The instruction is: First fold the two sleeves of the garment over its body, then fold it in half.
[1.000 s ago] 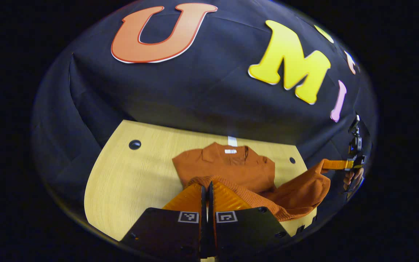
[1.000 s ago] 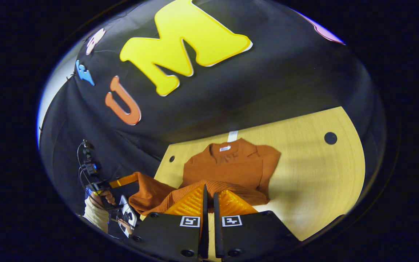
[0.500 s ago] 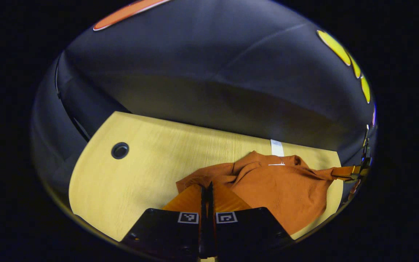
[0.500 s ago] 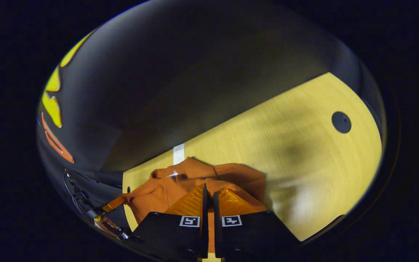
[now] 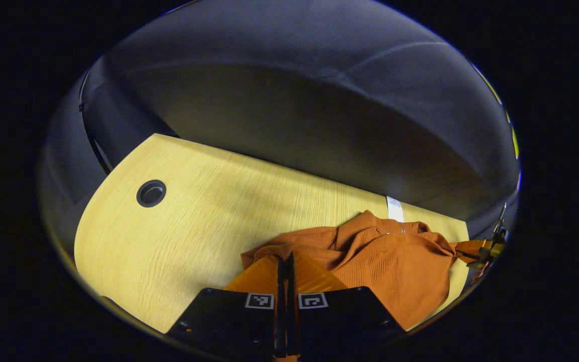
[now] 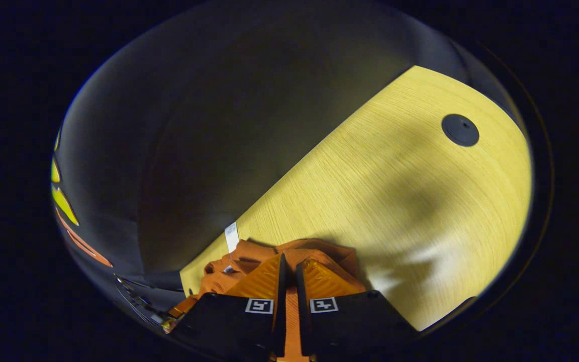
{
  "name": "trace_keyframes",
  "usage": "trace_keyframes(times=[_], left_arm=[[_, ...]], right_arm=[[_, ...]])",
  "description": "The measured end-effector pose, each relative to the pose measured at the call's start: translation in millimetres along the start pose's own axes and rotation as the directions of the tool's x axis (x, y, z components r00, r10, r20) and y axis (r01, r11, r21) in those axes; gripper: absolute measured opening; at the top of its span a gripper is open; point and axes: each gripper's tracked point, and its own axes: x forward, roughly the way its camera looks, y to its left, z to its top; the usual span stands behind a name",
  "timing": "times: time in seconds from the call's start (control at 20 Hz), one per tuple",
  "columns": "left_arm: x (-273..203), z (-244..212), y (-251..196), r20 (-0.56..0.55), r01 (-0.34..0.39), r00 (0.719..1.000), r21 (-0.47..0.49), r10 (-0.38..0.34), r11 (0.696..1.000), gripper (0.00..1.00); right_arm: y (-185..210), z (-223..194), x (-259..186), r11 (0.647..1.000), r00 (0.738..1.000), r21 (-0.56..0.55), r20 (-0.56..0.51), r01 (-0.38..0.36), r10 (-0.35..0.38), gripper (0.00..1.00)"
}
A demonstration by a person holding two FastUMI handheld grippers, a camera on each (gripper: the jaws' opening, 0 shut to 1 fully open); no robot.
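Observation:
A rust-orange knit garment [image 5: 385, 261] lies bunched on the pale wooden table [image 5: 209, 211], its lower part drawn over the collar end near the far edge. My left gripper [image 5: 284, 261] is shut on a corner of the garment's hem. The right gripper [image 5: 480, 250] appears at the far right of the left gripper view, pinching the other corner. In the right gripper view the garment [image 6: 269, 254] is crumpled just ahead of my right gripper [image 6: 288, 261], which is shut on the cloth. The left gripper [image 6: 181, 307] shows small at the lower left there.
The table has a round dark cable hole [image 5: 151, 193] on its left side and another [image 6: 460, 129] on its right. A white tape mark [image 5: 395, 208] sits at the far edge behind the garment. The black booth wall rises right behind the table.
Both grippers have carried the hem forward and down over the garment toward its collar. The flat collar part is now covered by bunched cloth, and the views have tilted toward the table.

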Motion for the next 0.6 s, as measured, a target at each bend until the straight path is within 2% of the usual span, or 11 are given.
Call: trace_keyframes(times=[0.05,0.2,0.3,0.35,0.45,0.5,0.6], left_arm=[[-0.2,0.8,-0.1,0.005,0.012,1.000,-0.022,-0.012,1.000,0.05],[4.5,2.1,-9.9,0.005,0.096,0.995,-0.112,-0.096,0.989,0.06],[6.4,3.4,-14.3,0.000,0.154,0.988,-0.210,-0.157,0.966,0.07],[-0.8,4.8,-15.1,0.005,0.173,0.984,-0.257,-0.178,0.951,0.11],[-4.9,13.4,-20.4,0.040,0.241,0.969,-0.355,-0.243,0.903,0.17],[-7.9,19.5,-19.7,0.068,0.269,0.962,-0.407,-0.265,0.873,0.18],[-8.8,28.5,-14.6,0.115,0.309,0.949,-0.522,-0.293,0.795,0.22]], right_arm=[[0.9,0.6,-0.7,1.000,1.000,0.029,0.002,-0.008,0.008,0.16],[2.1,2.0,-0.7,0.995,0.999,0.092,0.007,-0.039,0.038,0.16],[7.2,4.7,-1.1,0.986,0.997,0.149,0.008,-0.073,0.072,0.18],[5.7,5.0,-0.1,0.983,0.997,0.166,0.004,-0.073,0.073,0.24],[9.9,5.9,0.6,0.978,0.996,0.185,0.005,-0.091,0.092,0.22],[11.6,5.5,1.0,0.975,0.995,0.199,0.006,-0.101,0.102,0.30],[15.6,6.9,1.3,0.960,0.992,0.249,0.020,-0.127,0.126,0.30]])
